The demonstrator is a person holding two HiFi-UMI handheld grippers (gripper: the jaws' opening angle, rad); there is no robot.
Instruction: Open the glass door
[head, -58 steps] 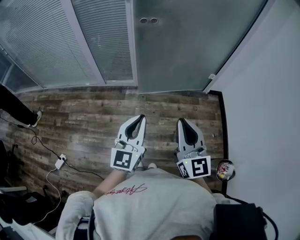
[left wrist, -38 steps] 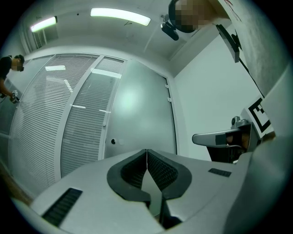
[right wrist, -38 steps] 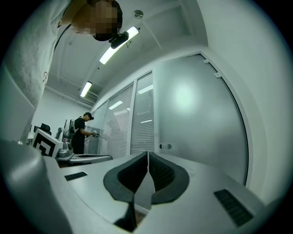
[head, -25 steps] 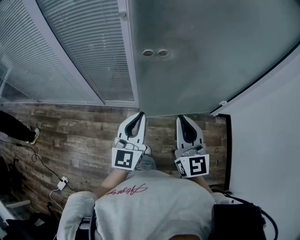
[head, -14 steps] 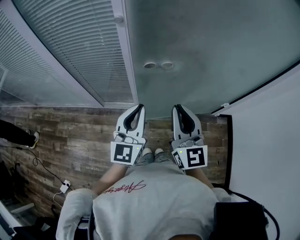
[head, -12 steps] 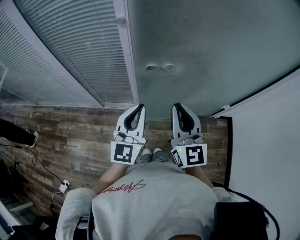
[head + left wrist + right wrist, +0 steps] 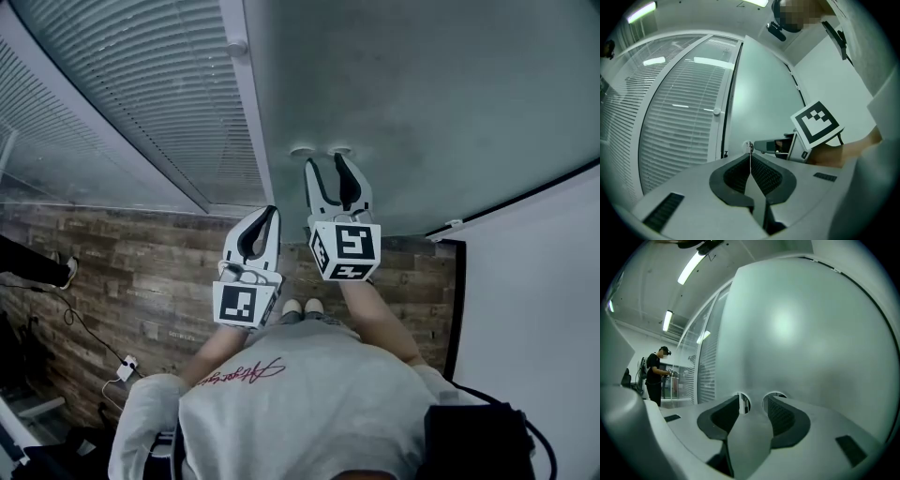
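The frosted glass door (image 7: 422, 103) fills the upper right of the head view and bears two small round fittings (image 7: 302, 151) side by side. My right gripper (image 7: 323, 161) reaches level toward them, its tips just short of the glass. Its jaws are opening, with nothing between them. In the right gripper view the fittings (image 7: 745, 401) show just past my right gripper (image 7: 754, 398). My left gripper (image 7: 272, 211) hangs back to the left, shut and empty, its jaws meeting in the left gripper view (image 7: 750, 157).
A glass partition with blinds (image 7: 141, 103) stands left of the door, behind a white frame post (image 7: 246, 112). A white wall (image 7: 534, 309) and black edge strip (image 7: 457, 300) close the right. Cable and adapter (image 7: 127, 363) lie on the wood floor (image 7: 141, 272). Another person (image 7: 656, 373) stands far left.
The right gripper has gone forward to the door's round fittings and its jaws have parted. The left gripper has edged forward a little. The door looms closer.
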